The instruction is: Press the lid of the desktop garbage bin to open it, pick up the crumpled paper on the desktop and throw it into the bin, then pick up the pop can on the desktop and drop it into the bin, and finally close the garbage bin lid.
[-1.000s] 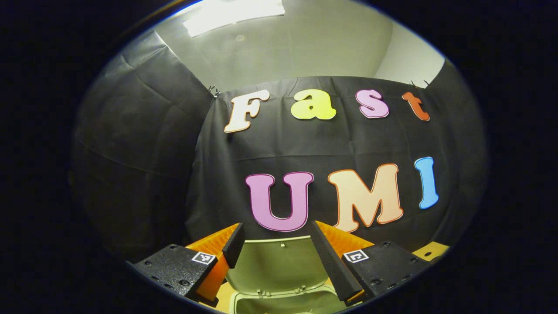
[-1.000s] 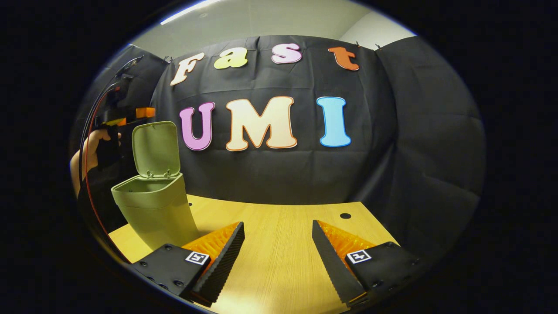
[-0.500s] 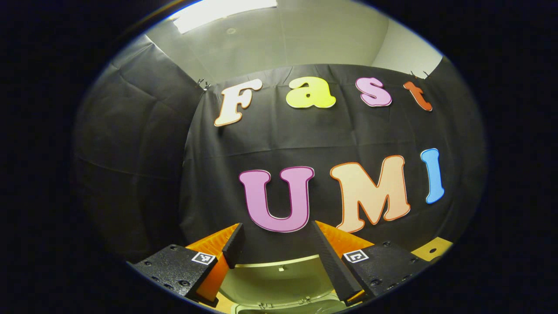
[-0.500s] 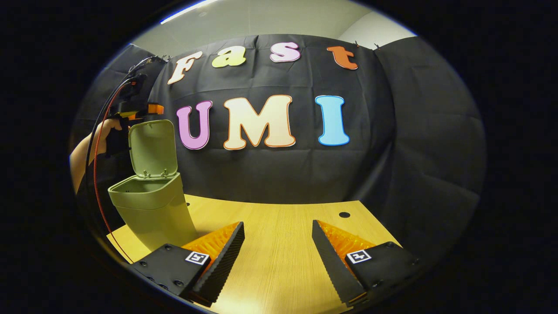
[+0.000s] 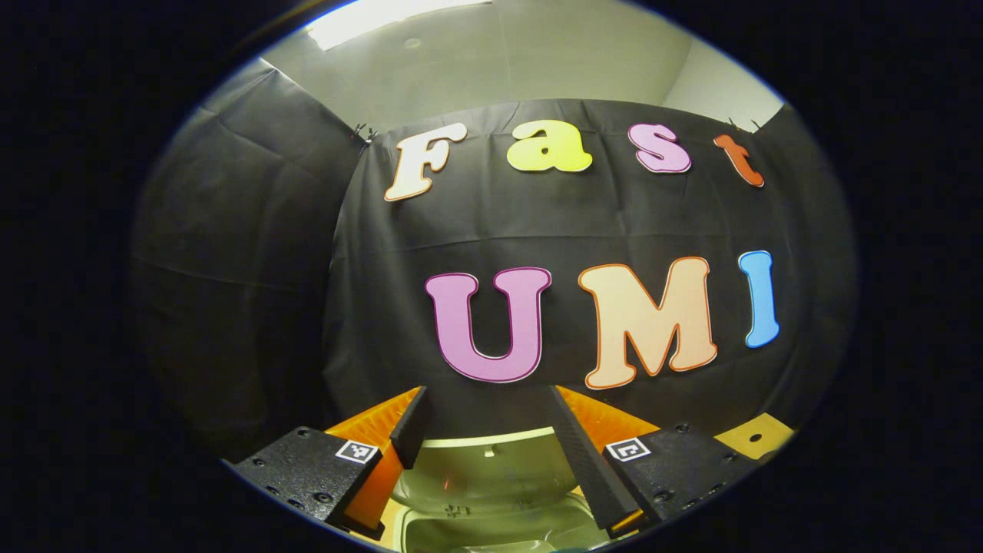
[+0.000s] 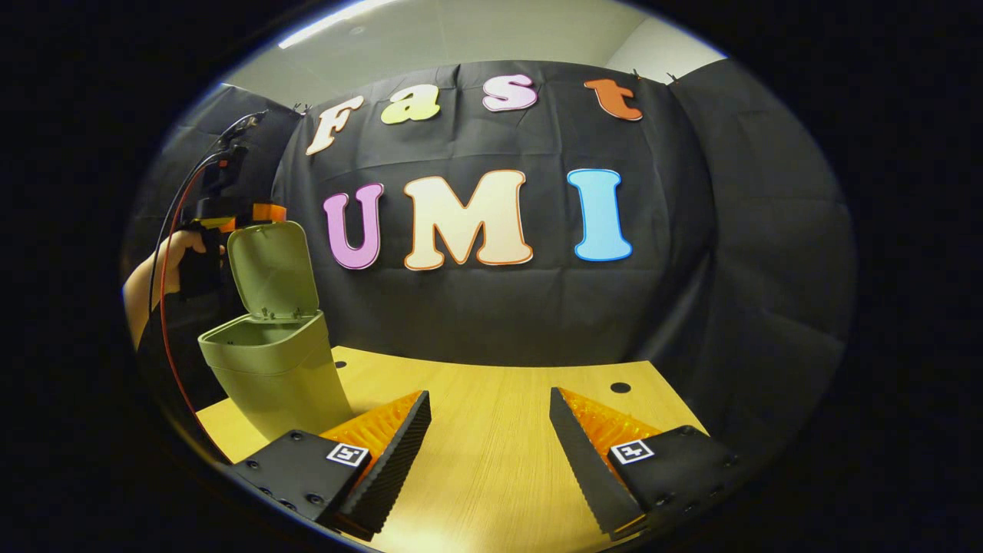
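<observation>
Both grippers gape empty; left gripper point(image 5: 487, 438) hovers above upright bin lid point(image 5: 484, 465).

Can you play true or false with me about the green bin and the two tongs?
1. The bin's lid stands up open. True.
2. The right tongs are squeezing a pop can. False: they are open with nothing between them, above the bare wooden table.
3. The left tongs are up behind the top edge of the lid. True: the right gripper view shows them there, held by a hand.
4. The bin lies tipped over on its side. False: it stands upright on the table.
5. The left tongs are shut tight. False: they are open, with the lid showing between them.
</observation>
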A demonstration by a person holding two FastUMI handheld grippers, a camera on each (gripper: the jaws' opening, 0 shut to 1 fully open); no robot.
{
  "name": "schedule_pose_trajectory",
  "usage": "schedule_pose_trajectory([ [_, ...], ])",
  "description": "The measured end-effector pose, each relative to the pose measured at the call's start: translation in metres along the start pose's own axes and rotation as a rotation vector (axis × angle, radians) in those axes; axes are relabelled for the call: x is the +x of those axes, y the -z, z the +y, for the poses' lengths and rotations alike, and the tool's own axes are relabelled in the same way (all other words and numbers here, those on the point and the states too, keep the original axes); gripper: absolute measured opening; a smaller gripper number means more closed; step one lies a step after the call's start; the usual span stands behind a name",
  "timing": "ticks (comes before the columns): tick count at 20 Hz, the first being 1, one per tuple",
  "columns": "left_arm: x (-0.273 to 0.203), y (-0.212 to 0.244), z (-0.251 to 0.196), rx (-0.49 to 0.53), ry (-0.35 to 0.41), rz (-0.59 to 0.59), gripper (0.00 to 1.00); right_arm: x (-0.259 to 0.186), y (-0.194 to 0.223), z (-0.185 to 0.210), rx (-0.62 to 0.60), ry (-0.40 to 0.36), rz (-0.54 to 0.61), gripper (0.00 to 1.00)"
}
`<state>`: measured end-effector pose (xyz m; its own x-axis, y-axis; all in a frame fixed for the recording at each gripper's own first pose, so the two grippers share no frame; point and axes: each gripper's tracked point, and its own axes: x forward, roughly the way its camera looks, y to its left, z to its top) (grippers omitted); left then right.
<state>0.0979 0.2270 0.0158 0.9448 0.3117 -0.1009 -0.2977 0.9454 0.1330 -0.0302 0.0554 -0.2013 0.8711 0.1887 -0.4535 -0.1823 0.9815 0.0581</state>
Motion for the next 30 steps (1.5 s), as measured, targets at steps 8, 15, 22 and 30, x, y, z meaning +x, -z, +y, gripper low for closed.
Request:
schedule_pose_trajectory([
  [8,-0.055,0.025,-0.01,-0.024,-0.005,0.048,0.92,0.012,0.002,-0.007,-0.014,-0.065,0.015,0.98],
  [15,-0.088,0.058,-0.016,-0.042,-0.005,0.101,0.91,0.015,0.007,-0.001,-0.023,-0.091,0.028,0.98],
  [22,-0.109,0.117,-0.028,-0.097,0.004,0.232,0.93,0.013,0.014,0.004,-0.037,-0.098,0.045,0.98],
  [30,-0.121,0.152,-0.035,-0.065,0.018,0.293,0.94,0.012,0.022,0.016,-0.041,-0.112,0.065,0.98],
])
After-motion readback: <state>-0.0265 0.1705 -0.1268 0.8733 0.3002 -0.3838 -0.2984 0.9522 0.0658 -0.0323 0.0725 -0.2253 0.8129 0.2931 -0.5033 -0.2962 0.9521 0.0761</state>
